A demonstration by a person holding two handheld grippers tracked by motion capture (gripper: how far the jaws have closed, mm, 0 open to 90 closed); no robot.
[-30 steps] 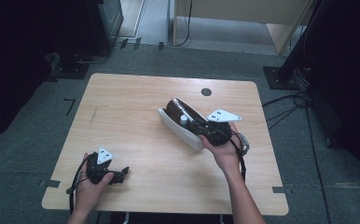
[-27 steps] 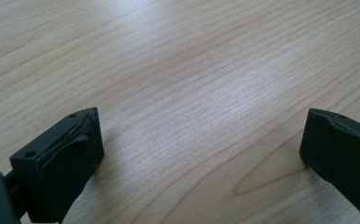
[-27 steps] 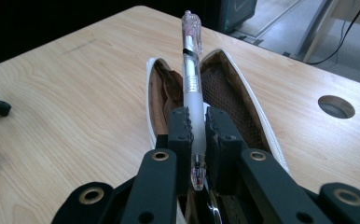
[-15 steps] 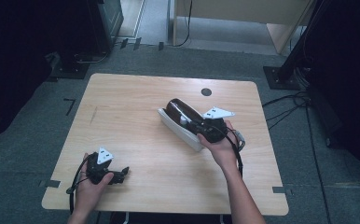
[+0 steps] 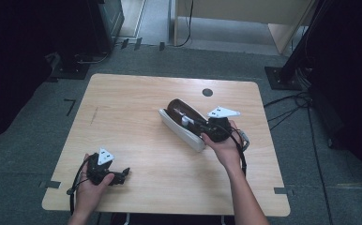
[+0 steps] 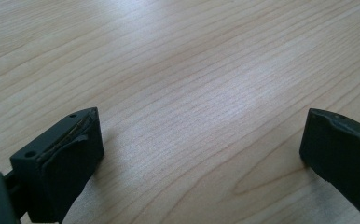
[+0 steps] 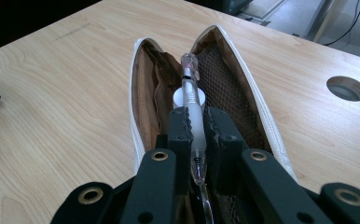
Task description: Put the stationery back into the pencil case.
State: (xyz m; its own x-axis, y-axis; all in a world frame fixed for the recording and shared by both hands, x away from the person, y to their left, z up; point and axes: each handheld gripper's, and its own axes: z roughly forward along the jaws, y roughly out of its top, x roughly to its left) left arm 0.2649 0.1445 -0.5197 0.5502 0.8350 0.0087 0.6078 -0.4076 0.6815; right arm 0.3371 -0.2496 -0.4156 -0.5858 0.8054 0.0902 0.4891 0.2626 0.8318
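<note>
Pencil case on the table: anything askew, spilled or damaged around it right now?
Nothing stands out. The pencil case lies unzipped and open on the table, its lining looks intact, nothing spilled. The right gripper clamps a clear pen lengthwise over the opening. The left gripper rests open near the table's front edge.

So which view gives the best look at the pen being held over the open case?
The right gripper view: the clear pen runs lengthwise between the right gripper fingers, above the open pencil case. The high view shows it as a small pale sliver. The left gripper view shows bare table.
</note>
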